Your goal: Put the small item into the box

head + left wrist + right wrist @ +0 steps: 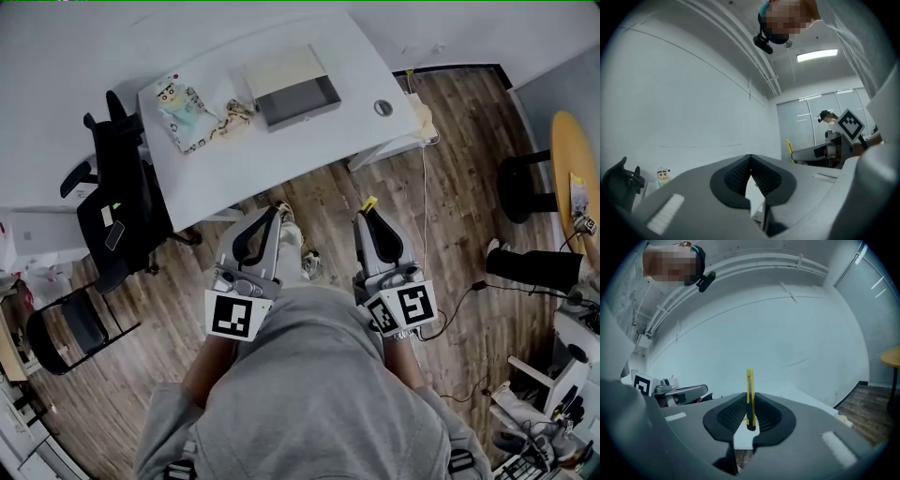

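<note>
My right gripper (pixel 367 214) is shut on a yellow utility knife (pixel 368 202), held close to my body over the wooden floor. In the right gripper view the knife (pixel 749 392) stands upright between the ribbed pads of the right gripper (pixel 750 404). Beside it, my left gripper (pixel 274 216) is shut, its tips touching with nothing between them (pixel 750 159). On the white table (pixel 309 150) ahead lies an open grey box (pixel 300 98) with a cream lid (pixel 283 67), well beyond both grippers.
A cartoon-printed pouch (pixel 183 112) and a small beige item (pixel 234 117) lie left of the box. A round grey disc (pixel 382 108) sits on the table's right. A black office chair (pixel 117 202) stands at the left, a round wooden table (pixel 574 178) at the right.
</note>
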Demonstrator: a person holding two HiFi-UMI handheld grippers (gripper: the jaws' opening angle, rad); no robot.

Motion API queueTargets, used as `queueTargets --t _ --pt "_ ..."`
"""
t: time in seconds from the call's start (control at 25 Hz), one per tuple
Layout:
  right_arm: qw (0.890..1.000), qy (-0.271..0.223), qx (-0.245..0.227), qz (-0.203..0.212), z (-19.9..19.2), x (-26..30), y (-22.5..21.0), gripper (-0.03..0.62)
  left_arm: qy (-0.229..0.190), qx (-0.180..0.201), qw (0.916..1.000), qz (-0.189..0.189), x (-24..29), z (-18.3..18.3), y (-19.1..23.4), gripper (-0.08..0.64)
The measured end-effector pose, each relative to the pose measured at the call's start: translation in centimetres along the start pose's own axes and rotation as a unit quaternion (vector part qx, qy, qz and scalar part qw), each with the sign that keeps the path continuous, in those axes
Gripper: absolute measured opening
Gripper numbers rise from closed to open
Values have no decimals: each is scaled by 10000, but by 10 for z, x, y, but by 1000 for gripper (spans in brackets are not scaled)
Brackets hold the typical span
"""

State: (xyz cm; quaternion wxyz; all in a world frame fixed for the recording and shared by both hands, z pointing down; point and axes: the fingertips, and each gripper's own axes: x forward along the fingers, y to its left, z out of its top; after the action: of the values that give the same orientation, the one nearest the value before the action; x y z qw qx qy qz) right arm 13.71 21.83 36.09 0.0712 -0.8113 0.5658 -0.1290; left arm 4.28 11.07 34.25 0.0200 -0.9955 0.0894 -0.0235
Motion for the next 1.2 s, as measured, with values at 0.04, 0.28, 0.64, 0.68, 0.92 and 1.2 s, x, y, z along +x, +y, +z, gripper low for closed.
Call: queueTargets --t 0.04,0.28,0.64,0.68,0.92,1.2 --pt "10000 12 -6 -18 0 2 -3 67 4 -17 10000 -12 4 -1 1 3" --pt "9999 73 -14 -121 6 21 -23 67 -28 -42 9999 -102 36 0 12 3" --pt "9998 193 6 -109 19 79 -51 67 102 -179 9998 -79 91 -6 44 3" --pt "9997 211 -7 -88 21 86 -53 67 95 -190 9997 -72 98 -6 48 3" --pt "9996 286 -4 -72 27 123 -71 67 73 -167 9997 -132 138 -6 68 3" --pt "9995 319 -48 -51 36 161 -80 67 109 -169 9996 -186 164 -5 93 3"
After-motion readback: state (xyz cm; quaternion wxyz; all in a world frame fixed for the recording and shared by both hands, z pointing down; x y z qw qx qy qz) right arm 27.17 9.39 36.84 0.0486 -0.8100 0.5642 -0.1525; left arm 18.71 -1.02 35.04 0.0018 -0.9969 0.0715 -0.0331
